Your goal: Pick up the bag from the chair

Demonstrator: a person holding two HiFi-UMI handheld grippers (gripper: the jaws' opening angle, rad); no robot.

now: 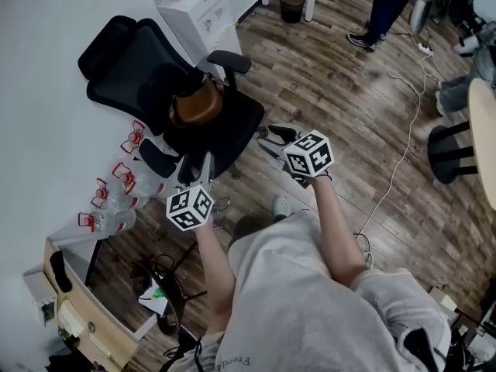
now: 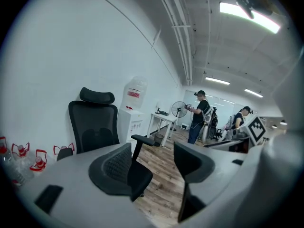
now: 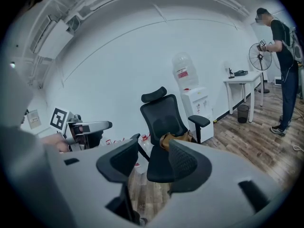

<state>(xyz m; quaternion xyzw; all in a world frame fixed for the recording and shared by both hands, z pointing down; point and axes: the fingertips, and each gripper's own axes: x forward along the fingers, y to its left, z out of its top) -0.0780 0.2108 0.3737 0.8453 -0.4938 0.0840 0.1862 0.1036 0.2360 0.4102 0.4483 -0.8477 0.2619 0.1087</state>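
A brown bag (image 1: 195, 107) lies on the seat of a black office chair (image 1: 155, 76) by the white wall. My left gripper (image 1: 198, 166) is open just in front of the seat's near edge, apart from the bag. My right gripper (image 1: 270, 139) is open to the right of the seat, also empty. In the right gripper view the bag (image 3: 175, 138) shows between the open jaws of that gripper (image 3: 154, 148), still at a distance. The left gripper (image 2: 152, 151) faces the chair (image 2: 92, 122); no bag shows there.
A water dispenser (image 1: 198, 10) stands behind the chair and several water bottles (image 1: 116, 196) lie left of it. A white cable (image 1: 403, 153) runs over the wood floor. A bin (image 1: 292, 6), a standing person (image 1: 380, 14) and a round table (image 1: 487, 142) are to the right.
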